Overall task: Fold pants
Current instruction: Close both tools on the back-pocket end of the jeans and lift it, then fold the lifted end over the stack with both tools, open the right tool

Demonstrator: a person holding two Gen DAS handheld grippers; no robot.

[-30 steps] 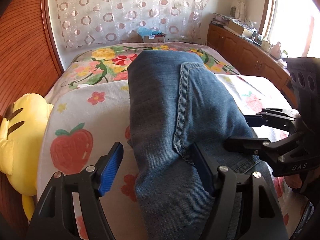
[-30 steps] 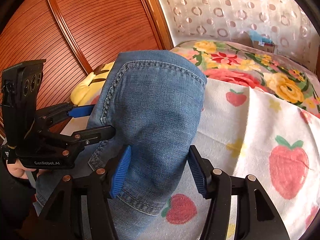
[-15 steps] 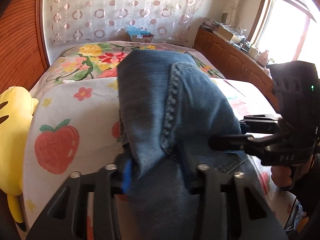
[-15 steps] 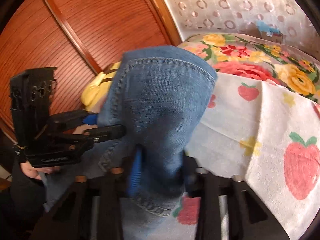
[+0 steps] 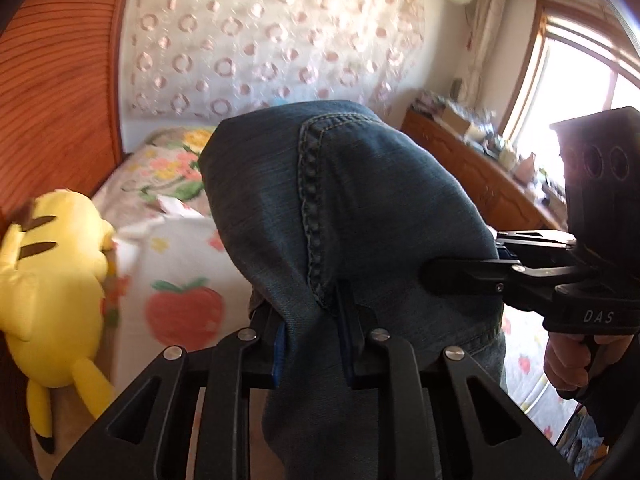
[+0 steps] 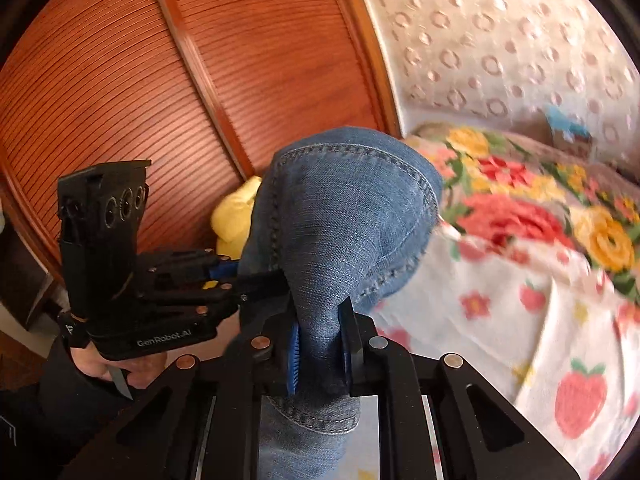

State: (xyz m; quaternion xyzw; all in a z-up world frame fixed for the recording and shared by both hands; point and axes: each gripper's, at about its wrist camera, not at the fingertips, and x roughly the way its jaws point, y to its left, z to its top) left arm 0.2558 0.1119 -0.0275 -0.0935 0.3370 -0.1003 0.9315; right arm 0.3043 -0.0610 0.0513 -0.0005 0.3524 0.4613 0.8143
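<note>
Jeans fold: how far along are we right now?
Done: both claws have bitten the jeans. In hand: left claw and right claw are closing tighter on bunched denim, which hangs raised over the strawberry blanket. Left: carrying it over and laying the fold flat.

- A ribbed wooden panel (image 6: 120, 92) fills the wall at 10 o'clock.
- A curtain with ring patterns (image 5: 256, 40) hangs at 12 o'clock.
- A bright window (image 5: 588, 80) glows at 2 o'clock above a cluttered wooden cabinet (image 5: 480, 176).
- The bed (image 6: 520, 208) wears floral and strawberry covers.
</note>
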